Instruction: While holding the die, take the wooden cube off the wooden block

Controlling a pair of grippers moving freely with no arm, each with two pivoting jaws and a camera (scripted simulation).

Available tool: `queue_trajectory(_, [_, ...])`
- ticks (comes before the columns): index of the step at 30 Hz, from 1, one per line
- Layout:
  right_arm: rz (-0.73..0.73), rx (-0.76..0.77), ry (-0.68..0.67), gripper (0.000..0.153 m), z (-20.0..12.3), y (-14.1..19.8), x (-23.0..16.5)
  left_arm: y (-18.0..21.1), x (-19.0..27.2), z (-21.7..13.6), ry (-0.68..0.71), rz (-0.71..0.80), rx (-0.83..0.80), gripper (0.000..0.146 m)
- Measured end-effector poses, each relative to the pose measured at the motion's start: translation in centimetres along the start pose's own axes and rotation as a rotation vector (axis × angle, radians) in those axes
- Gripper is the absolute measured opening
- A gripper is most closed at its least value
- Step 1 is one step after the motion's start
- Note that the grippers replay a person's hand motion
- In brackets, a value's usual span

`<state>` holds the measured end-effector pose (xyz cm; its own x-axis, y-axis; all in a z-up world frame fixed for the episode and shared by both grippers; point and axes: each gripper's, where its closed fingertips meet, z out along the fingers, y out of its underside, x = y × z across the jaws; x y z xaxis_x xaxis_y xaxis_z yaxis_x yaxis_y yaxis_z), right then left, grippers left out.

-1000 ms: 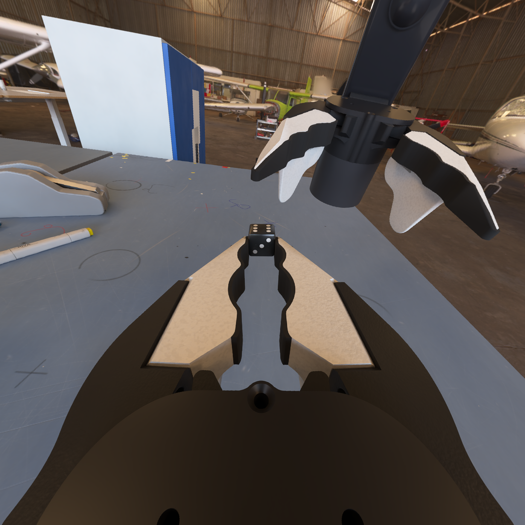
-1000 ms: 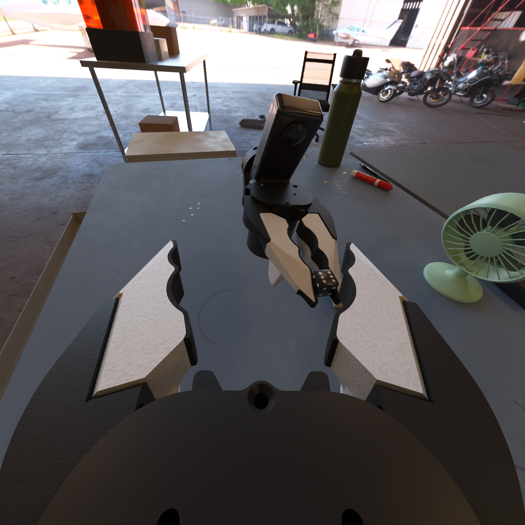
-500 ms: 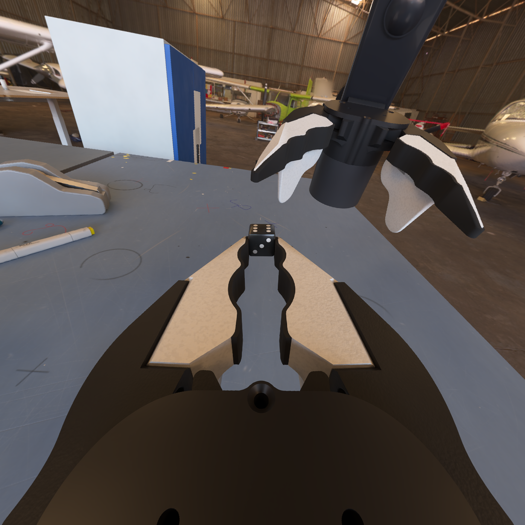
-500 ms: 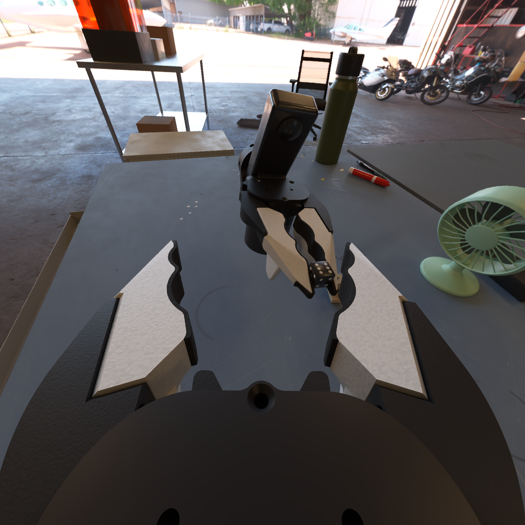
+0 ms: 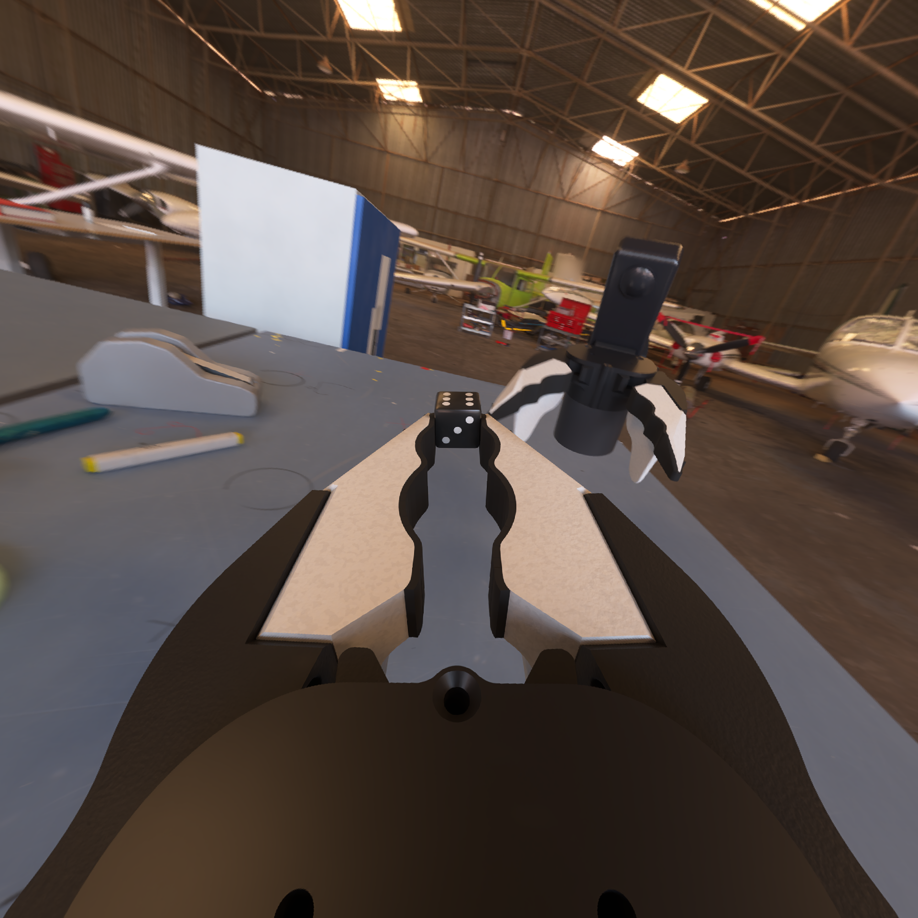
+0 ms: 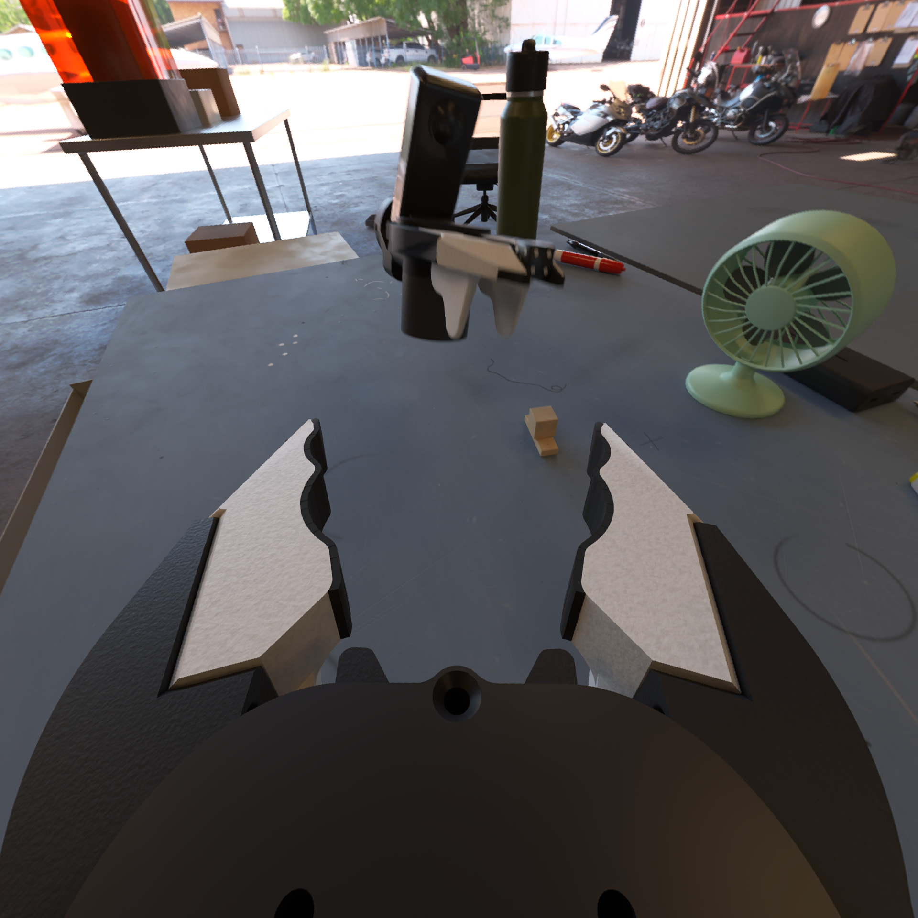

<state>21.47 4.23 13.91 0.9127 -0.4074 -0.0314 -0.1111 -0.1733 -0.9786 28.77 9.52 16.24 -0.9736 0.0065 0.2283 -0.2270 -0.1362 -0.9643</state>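
1. The left gripper (image 5: 457, 422) has its jaws pinching the black die (image 5: 457, 420) at the very tips, lifted clear above the grey counter (image 5: 149, 546).
2. The right gripper (image 6: 454, 432) hangs over the counter with its jaws spread wide and nothing between them.
3. In the right wrist view, the wooden cube (image 6: 542, 421) sits on top of the wooden block (image 6: 546, 445), low on the counter just ahead of the right-hand jaw.
4. A mint-green desk fan (image 6: 790, 308) stands to the right of the stack, well apart.
5. A red marker (image 6: 588, 261) lies beside a dark green bottle (image 6: 521, 144) farther back.
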Motion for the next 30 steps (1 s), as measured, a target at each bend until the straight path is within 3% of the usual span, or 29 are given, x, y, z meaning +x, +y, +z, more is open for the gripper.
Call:
queue_trajectory(3, [0.019,-0.007,0.006,0.102,-0.1,1.0,0.8,-1.7,-1.6,-1.8,-0.071,0.053,0.022,0.016])
queue_trajectory(6, [0.037,-0.006,0.007,0.087,0.1,1.9,1.4,-2.6,-2.9,-3.5,-0.121,0.069,0.024,0.016])
queue_trajectory(10, [0.042,-0.058,-0.007,0.083,1.5,3.1,2.1,-2.5,-4.1,-5.6,-0.181,0.081,-0.007,0.016])
queue_trajectory(19, [-0.119,-0.334,-0.045,0.05,9.3,4.9,5.7,-1.7,-4.6,-7.7,-0.231,0.087,-0.014,0.016])
queue_trajectory(24, [-0.139,-0.423,-0.067,0.04,13.3,6.3,6.9,-1.3,-4.8,-7.7,-0.257,0.115,-0.037,0.016])
queue_trajectory(30, [-0.139,-0.507,-0.092,0.035,15.5,8.1,7.3,-1.8,-5.2,-8.1,-0.269,0.103,-0.013,0.016])
